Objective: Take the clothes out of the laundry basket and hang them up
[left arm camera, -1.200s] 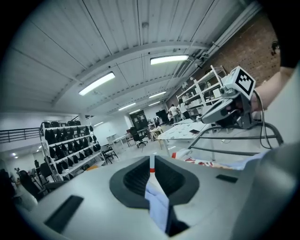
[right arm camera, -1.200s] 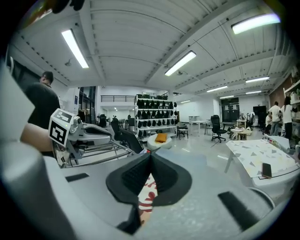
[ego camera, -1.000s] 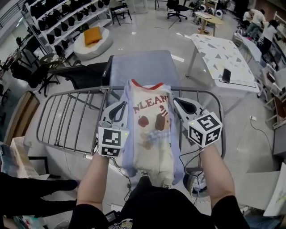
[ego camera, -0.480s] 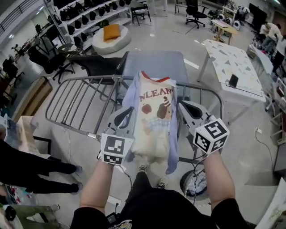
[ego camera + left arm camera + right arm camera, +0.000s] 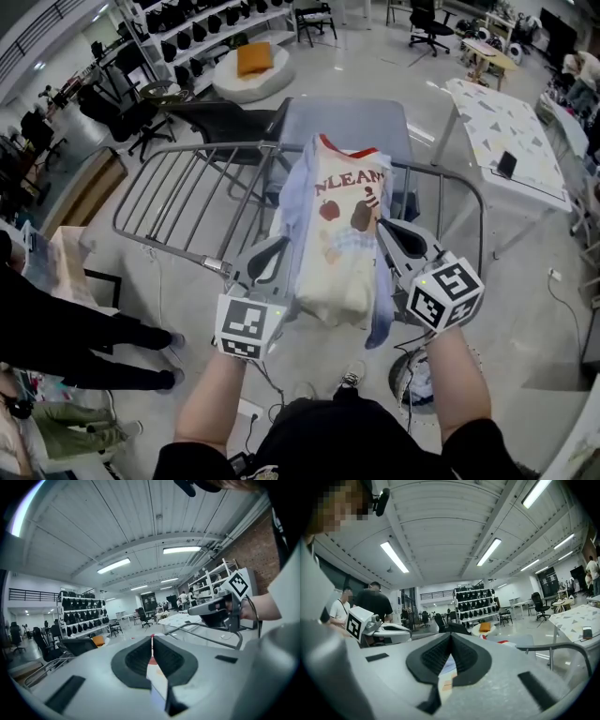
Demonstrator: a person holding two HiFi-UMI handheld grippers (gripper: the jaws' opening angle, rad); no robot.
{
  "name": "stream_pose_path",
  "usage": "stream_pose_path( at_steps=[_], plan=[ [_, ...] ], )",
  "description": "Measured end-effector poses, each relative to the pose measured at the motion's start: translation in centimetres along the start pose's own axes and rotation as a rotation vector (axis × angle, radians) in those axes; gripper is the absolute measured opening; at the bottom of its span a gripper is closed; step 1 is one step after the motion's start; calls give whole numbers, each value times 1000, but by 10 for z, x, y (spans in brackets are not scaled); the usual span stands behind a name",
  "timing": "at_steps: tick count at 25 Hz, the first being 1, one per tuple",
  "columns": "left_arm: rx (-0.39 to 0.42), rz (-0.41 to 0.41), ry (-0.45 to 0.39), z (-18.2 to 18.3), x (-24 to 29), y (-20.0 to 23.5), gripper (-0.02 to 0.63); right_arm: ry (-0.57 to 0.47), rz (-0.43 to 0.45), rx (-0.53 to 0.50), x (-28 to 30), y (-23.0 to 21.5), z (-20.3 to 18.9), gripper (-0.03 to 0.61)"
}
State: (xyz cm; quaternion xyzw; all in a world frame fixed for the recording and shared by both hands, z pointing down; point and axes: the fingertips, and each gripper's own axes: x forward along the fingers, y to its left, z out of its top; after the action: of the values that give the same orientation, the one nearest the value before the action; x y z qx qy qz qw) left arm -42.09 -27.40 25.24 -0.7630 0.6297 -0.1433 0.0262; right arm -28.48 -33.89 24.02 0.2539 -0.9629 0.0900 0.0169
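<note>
Cream cotton T-shirt (image 5: 339, 246), red lettering, cartoon print, pale blue sleeves. Held up flat at centre of the head view, print facing the camera.

Left tongs (image 5: 285, 251) pressed together on the shirt's left edge; right tongs (image 5: 383, 231) likewise on its right edge. Each gripper view shows a thin fold of cloth nipped between the black pads (image 5: 140, 660).

The two-sided pinch keeps the cloth spread rather than bunched, which reads as preparation for draping.

Shirt hangs over the grey metal-bar drying rack (image 5: 178, 202), which runs from middle left across to the right of the frame. Collar end sits above the far rail, hem toward the person. Whether cloth touches a rail: cannot tell.

Judgement: carrying step, hanging not yet done. Lowering the shirt evenly across the bars would come next.
</note>
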Motion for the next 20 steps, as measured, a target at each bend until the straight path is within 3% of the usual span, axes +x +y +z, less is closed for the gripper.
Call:
stream_pose_path(
  at_steps=[11,20],
  plan=[
    [-21,-133,-28,-17,-58,-9,12,7,-108,1,-22,71,-13,6],
    [-30,-309,-91,-16,-96,-59,12,4,-287,-19,-96,114,-29,6]
  ],
)
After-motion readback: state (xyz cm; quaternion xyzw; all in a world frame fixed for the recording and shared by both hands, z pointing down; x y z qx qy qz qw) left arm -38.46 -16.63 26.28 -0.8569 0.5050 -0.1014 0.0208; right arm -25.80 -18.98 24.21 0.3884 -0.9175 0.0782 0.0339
